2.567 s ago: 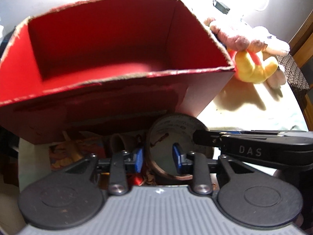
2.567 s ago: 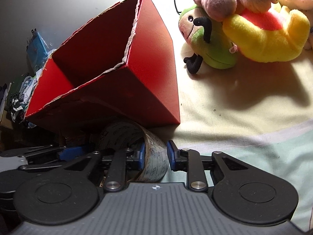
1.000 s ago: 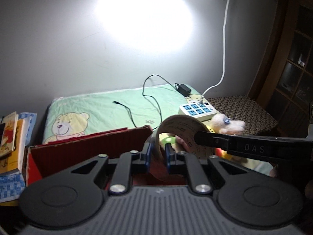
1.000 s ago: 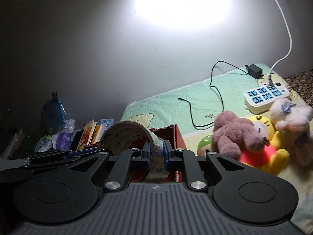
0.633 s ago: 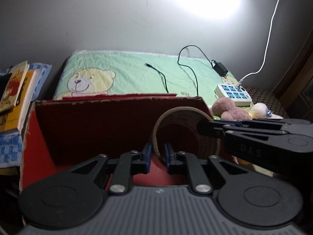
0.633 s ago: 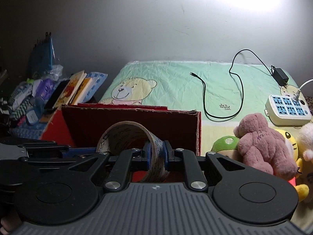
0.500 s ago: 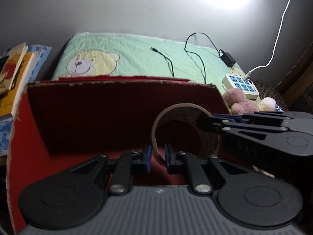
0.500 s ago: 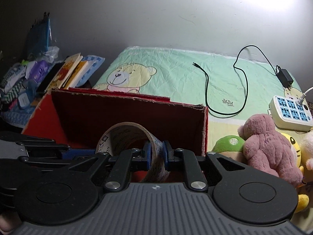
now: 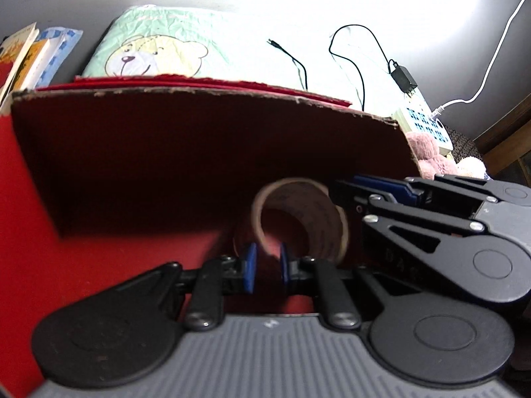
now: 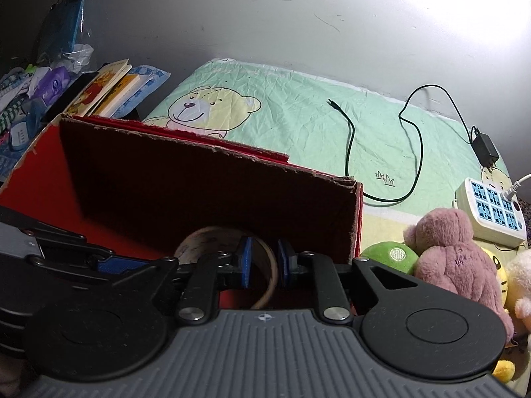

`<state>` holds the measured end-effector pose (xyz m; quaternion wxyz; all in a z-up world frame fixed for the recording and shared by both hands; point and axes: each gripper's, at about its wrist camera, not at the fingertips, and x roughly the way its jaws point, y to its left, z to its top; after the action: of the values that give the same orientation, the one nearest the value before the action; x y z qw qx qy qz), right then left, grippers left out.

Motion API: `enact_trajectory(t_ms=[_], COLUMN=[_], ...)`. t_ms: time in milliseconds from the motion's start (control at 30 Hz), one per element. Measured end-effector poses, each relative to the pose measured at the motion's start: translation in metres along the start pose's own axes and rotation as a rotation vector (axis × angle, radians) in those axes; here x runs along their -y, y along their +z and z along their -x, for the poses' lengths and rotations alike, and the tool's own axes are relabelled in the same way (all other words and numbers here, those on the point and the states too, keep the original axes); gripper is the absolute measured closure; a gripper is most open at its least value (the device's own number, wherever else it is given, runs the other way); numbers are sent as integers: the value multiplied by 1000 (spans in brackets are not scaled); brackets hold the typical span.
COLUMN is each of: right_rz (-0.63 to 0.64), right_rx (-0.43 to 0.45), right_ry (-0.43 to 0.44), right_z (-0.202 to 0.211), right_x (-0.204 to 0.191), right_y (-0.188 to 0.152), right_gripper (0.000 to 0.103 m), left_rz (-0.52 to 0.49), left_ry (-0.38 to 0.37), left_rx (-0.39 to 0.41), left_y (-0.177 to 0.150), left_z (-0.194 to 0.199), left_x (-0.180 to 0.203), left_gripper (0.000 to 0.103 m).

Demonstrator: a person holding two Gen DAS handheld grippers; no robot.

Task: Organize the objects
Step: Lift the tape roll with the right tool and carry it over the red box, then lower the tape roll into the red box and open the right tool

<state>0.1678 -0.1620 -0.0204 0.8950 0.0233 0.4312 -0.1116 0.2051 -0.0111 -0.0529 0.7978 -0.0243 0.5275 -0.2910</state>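
the tape roll (image 9: 300,222) sits low inside the red cardboard box (image 9: 166,152), near its right wall. the left gripper (image 9: 265,267) has its blue pads parted, the roll's near rim between them without clear contact. the right gripper (image 10: 265,262) straddles the roll's wall with a visible gap on each side. plush toys (image 10: 454,252) lie right of the box on the green bear sheet (image 10: 298,116).
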Motion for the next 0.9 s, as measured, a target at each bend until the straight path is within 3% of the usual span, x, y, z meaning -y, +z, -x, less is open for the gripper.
enact_trajectory(t_ms=[200,367,567,733,900], right_rz=[-100,-187,-348,-390,-404], right_rx=[22,25,37,-53,-138], right_ry=[66,161,319,431,414], right_z=[7,11,11,-13,-35], right_x=[14,19,19,-4,-15], right_y=[-4,-4,7,8,7], right_gripper=[82,76,74,74,74], left_rz=[-56,-133,-108,-64,-86], left_ry=[53,205,400,445,474], left_rx=[34,104,133,126,146], left_y=[-3,-11,-9,-6,-6], left_z=[6,24,36,29,23], left_x=[5,2,-22,-34,-27], left_gripper=[84,71,70,70,58])
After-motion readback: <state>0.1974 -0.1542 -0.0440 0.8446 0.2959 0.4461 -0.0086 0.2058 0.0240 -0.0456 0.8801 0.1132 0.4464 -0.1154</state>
